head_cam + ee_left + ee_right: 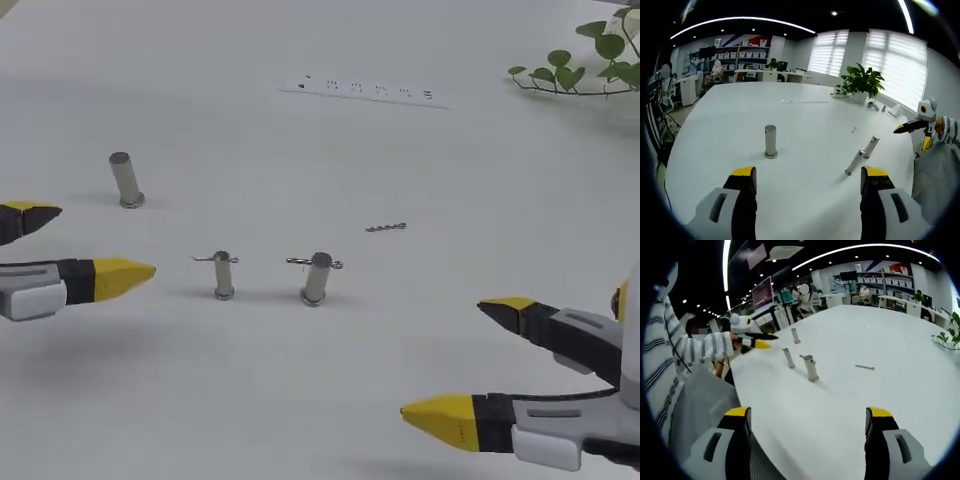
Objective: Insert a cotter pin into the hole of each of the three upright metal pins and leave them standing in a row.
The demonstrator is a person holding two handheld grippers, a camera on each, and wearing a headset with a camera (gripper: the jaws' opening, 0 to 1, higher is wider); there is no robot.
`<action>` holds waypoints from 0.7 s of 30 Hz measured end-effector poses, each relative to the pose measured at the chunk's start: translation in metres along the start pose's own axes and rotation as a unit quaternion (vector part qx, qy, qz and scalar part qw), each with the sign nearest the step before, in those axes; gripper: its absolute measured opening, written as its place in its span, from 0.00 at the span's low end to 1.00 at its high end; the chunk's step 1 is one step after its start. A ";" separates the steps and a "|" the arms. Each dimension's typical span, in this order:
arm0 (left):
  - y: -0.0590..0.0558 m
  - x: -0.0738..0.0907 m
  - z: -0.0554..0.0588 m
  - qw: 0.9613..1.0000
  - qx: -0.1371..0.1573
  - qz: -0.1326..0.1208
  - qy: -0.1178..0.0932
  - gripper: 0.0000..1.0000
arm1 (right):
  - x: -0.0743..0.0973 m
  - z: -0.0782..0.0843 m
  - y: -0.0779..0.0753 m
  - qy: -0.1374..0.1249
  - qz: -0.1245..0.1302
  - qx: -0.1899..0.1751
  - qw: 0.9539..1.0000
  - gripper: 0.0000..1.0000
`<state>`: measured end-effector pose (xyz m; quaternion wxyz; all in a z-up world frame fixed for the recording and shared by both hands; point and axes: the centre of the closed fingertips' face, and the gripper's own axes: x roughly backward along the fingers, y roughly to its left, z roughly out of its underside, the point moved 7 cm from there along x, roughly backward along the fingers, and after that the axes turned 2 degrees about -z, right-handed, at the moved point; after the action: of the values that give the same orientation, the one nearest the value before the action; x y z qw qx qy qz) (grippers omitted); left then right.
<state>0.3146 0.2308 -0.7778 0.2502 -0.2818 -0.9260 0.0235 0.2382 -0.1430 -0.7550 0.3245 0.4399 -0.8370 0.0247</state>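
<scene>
Three upright metal pins stand on the white table (330, 380). The far left pin (125, 180) (770, 141) (795, 335) is bare. The middle pin (223, 275) (855, 162) (788, 358) and the right pin (317, 277) (871, 146) (811, 368) each carry a cotter pin through the top. A loose cotter pin (386, 228) (865, 367) lies flat behind them. My left gripper (70, 245) (807, 180) is open at the left edge, nothing between its jaws. My right gripper (475, 360) (807, 419) is open at the lower right, clear of the pins.
A white power strip (365, 91) (805, 102) lies flat at the back. A green leafy plant (590, 60) (860, 79) (950, 335) stands at the far right corner. The table's near edge (760, 410) runs close in front of my right gripper.
</scene>
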 end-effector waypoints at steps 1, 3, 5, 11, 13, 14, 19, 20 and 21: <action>0.002 -0.003 -0.001 1.000 -0.005 -0.005 0.004 0.85 | 0.001 0.000 0.000 -0.004 0.001 -0.003 1.000 0.96; 0.005 -0.006 -0.004 1.000 -0.007 -0.012 0.007 0.85 | 0.003 0.001 -0.001 -0.008 0.005 -0.008 1.000 0.96; 0.010 -0.010 -0.008 1.000 -0.010 -0.025 0.004 0.83 | 0.003 0.001 -0.002 -0.009 0.008 -0.010 1.000 0.96; 0.022 -0.019 -0.020 0.998 -0.030 -0.055 -0.010 0.74 | 0.006 0.002 -0.001 -0.013 0.017 -0.012 1.000 0.96; 0.026 -0.023 -0.022 0.998 -0.030 -0.061 -0.009 0.72 | 0.007 0.002 -0.001 -0.013 0.018 -0.013 1.000 0.96; 0.029 -0.025 -0.023 0.997 -0.017 -0.066 -0.017 0.71 | 0.007 0.002 -0.001 -0.013 0.019 -0.013 1.000 0.96; 0.031 -0.035 -0.022 0.997 -0.026 -0.076 -0.007 0.64 | 0.007 0.004 0.000 -0.013 0.022 -0.019 0.999 0.96; 0.031 -0.037 -0.022 0.997 -0.027 -0.077 -0.004 0.64 | 0.006 0.004 0.000 -0.013 0.022 -0.019 0.999 0.96; 0.031 -0.038 -0.022 0.997 -0.028 -0.078 -0.004 0.64 | 0.006 0.004 0.001 -0.012 0.023 -0.019 0.999 0.96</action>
<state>0.3678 0.2347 -0.7813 0.2399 -0.2154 -0.9464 -0.0213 0.2332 -0.1480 -0.7543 0.3219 0.4145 -0.8512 0.0107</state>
